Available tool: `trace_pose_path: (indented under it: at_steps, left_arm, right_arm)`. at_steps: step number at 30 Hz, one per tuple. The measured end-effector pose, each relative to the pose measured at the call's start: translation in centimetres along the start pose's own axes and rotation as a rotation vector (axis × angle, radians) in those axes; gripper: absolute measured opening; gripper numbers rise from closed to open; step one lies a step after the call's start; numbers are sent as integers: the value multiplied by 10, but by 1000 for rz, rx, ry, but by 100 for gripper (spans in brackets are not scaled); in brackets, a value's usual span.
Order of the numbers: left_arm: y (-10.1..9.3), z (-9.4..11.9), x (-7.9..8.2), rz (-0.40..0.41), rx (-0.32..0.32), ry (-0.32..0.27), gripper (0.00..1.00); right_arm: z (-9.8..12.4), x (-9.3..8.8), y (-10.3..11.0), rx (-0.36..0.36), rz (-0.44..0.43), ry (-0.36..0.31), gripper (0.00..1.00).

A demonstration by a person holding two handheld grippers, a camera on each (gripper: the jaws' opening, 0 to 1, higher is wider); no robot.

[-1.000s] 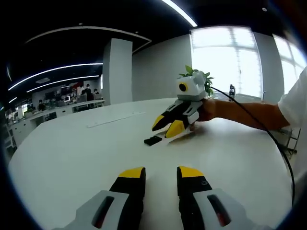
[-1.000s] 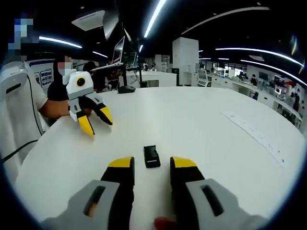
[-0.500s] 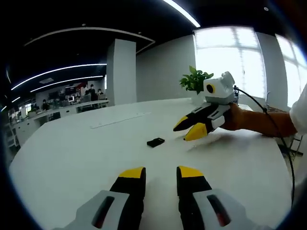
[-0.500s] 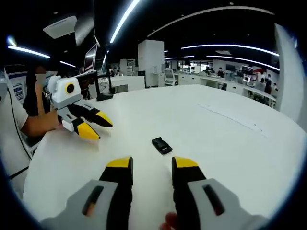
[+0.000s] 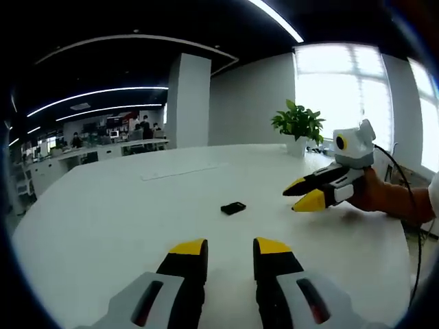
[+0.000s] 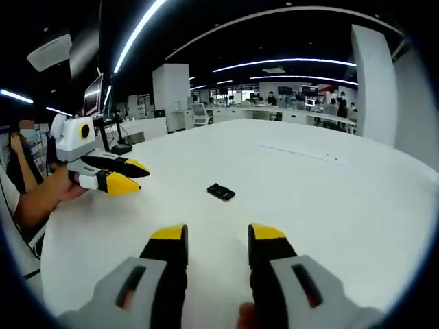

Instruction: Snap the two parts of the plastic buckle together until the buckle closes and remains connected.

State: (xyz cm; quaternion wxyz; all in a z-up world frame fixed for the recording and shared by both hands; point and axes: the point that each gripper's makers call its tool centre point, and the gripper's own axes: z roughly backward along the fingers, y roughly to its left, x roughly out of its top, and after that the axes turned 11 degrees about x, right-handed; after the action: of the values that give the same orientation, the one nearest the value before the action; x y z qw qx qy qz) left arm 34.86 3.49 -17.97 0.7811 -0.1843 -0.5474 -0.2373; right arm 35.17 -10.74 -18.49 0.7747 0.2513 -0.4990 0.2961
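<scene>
over the last second both grippers have drawn back from the buckle [image 5: 233,208], which lies alone on the white counter [image 5: 110,219] as a single small black piece, ahead of and slightly left of the left gripper [image 5: 230,248] and well beyond its tips. in the right gripper view the buckle [image 6: 221,192] sits ahead of the right gripper [image 6: 217,234], roughly on its centre line but clearly farther off than it was a second ago, when it lay just between and beyond the yellow tips. the right gripper [image 5: 302,194], seen from the left gripper view, has slid away to the right of the buckle, having been almost over it a second ago; it is held by a hand with its jaws apart and nothing between them. likewise the left gripper [image 6: 130,177], seen from the right gripper view, hangs well to the left of the buckle, jaws spread and empty. in their own views both pairs of jaws stand parted with bare counter between them. as the buckle reads as one compact body rather than two separate halves, i judge it is probably already snapped shut, though it is too small to see the latch, and the retreat looks like the close of the task with the buckle left in plain sight.
</scene>
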Motion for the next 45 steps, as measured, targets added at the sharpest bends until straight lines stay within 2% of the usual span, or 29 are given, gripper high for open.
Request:
trace_pose_path:
  at_steps: [6,13,21,27,33,38,45]
  left_arm:
    - [-2,4,2,-4,5,-12,26]
    - [-4,10,3,4,8,-18,26]
    - [5,31,-2,14,54,-27,26]
    - [10,50,-3,19,92,-40,26]
    - [6,66,-11,5,121,-35,26]
    - [4,77,-15,43,133,-41,26]
    - [8,84,-23,68,172,-38,26]
  right_arm:
    - [9,-3,5,-45,-4,-6,35]
    - [19,0,10,-55,-15,-27,35]
    - [39,-8,18,-84,-40,-41,35]
    - [59,-16,25,-135,-34,-44,35]
    - [73,-22,35,-161,-35,-43,35]
    - [83,-29,43,-173,-55,-57,35]
    - [92,-36,43,-207,-74,-64,35]
